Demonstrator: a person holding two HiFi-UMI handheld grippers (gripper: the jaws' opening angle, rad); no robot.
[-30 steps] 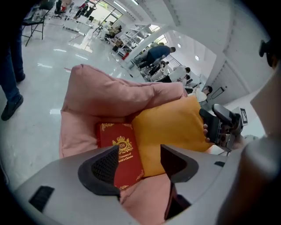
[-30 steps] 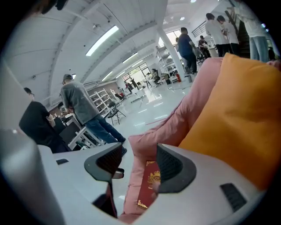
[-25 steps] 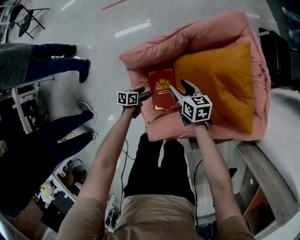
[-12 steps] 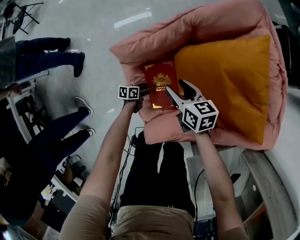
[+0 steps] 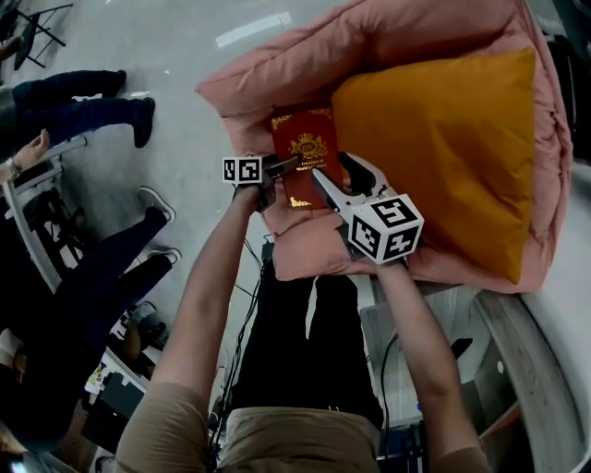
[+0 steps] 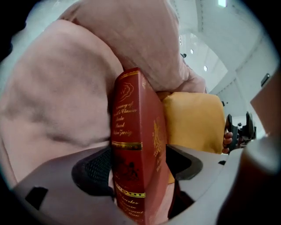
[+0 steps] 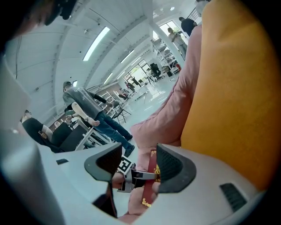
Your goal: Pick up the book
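1. The left hand-held gripper has just been opening its jaws; they stand spread, with the spine of the red book between them.
2. The book lies on a pink cushion, just ahead of the right hand-held gripper, whose jaws are spread and empty.
3. An orange pillow lies to that gripper's right.

A puffy pink cushion is lying beneath the left gripper and the right gripper, and its padded rim is rising beyond their tips. An orange pillow is resting on it, just right of the right gripper. Well to the left of the left gripper, people in dark trousers are standing on the grey floor. A folding chair is standing farther off. In the right gripper view, a person in a grey top is standing far beyond the jaws.
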